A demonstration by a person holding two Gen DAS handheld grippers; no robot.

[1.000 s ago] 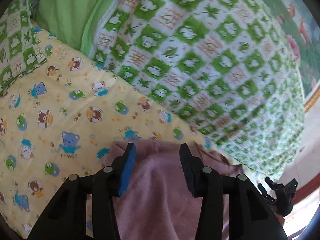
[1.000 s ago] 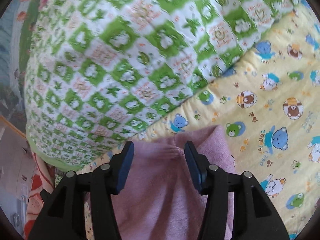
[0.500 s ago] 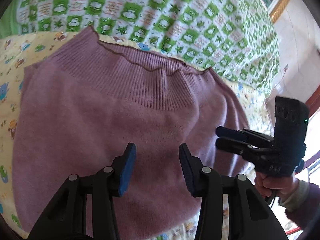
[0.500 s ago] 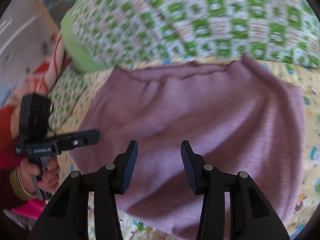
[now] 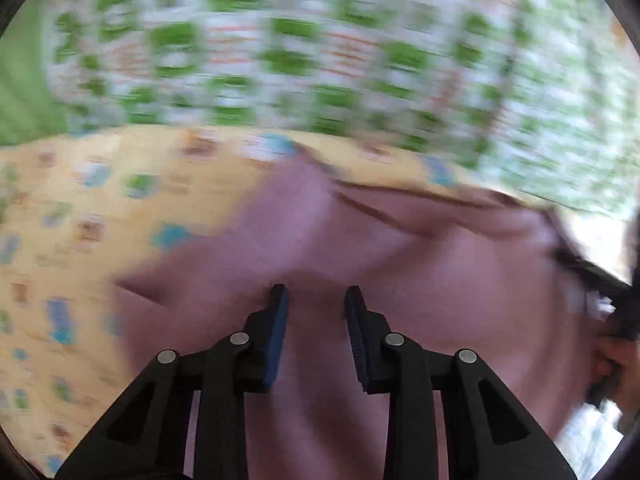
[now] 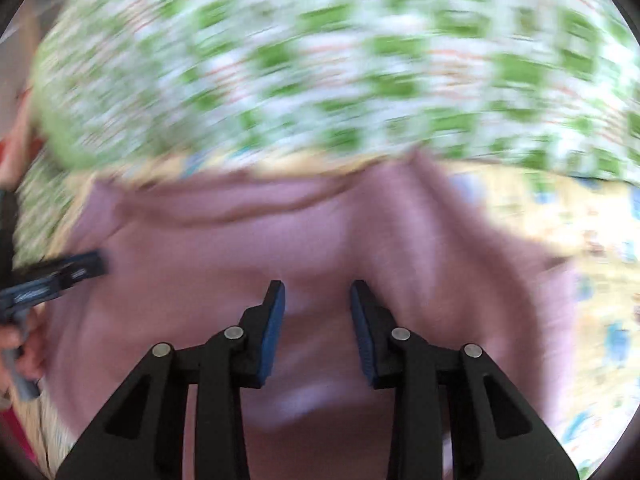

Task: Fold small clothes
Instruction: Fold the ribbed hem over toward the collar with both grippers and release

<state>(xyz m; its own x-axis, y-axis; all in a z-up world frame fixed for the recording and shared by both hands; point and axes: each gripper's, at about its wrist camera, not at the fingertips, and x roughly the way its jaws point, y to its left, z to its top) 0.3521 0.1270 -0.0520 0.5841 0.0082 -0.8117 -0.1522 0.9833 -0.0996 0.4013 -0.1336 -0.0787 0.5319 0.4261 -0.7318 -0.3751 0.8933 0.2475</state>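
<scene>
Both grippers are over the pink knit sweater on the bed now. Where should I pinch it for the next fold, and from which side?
Probably the near edge of the pink sweater, from above and the near side. It lies flat on the yellow sheet, ribbed hem toward the green quilt, so only edges offer a pinch. The left gripper and right gripper are closing with knit between the jaws; blur hides whether the pads bite yet.

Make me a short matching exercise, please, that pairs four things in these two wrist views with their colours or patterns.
Things:
1. sweater
2. sheet
3. quilt
4. left gripper pads

Colours:
A. green and white checks
B. blue
C. mauve pink
D. yellow with small cartoon prints

Pairs: 1-C, 2-D, 3-A, 4-B
</scene>
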